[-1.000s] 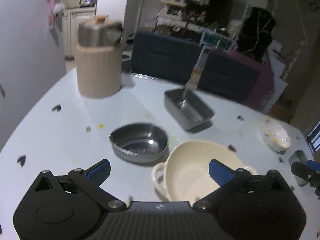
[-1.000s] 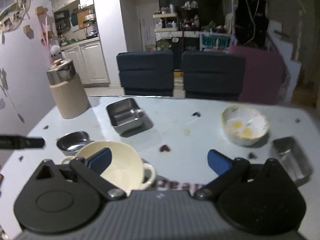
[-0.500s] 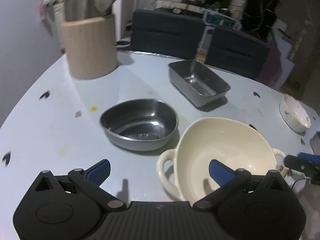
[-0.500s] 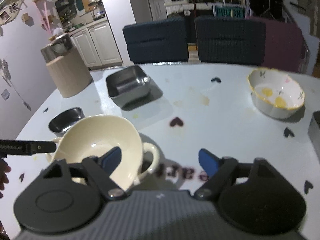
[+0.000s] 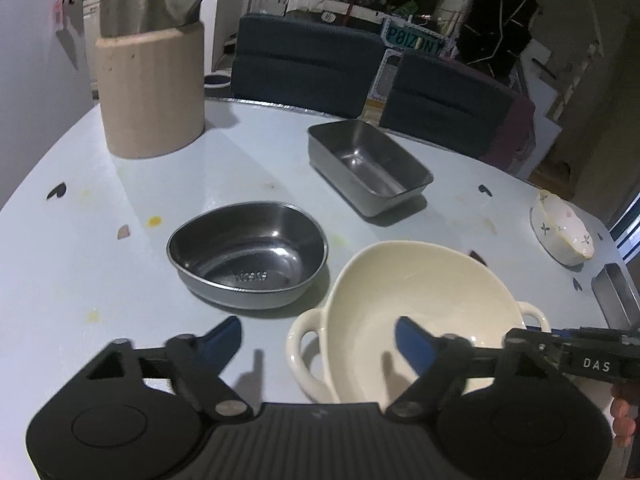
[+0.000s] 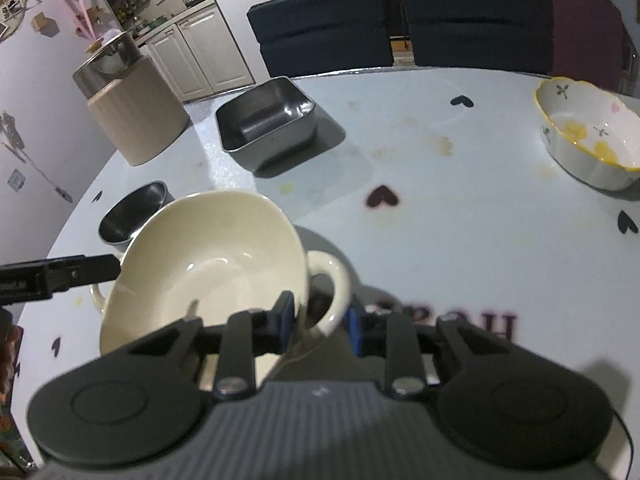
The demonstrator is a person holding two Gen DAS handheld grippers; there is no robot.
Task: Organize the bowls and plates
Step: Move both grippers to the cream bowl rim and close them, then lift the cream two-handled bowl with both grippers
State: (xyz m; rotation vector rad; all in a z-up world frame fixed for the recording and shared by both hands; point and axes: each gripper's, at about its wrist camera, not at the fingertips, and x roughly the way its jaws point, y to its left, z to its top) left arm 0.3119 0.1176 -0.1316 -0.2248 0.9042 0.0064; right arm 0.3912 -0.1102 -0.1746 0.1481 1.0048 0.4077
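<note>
The pale worktop [image 5: 80,264] carries everything. Largest is a beige canister [image 5: 150,92] with a steel lid at its far left. Near the front sits the cream two-handled bowl [image 6: 208,264], tilted, its right rim and handle pinched by the right hand-held gripper [image 6: 318,326]. The left hand-held gripper [image 5: 318,338] hangs spread wide before it. Beside the bowl lie a steel oval bowl [image 5: 248,254], a steel rectangular tray [image 5: 368,166] and, well apart, a flowered bowl [image 6: 588,136].
</note>
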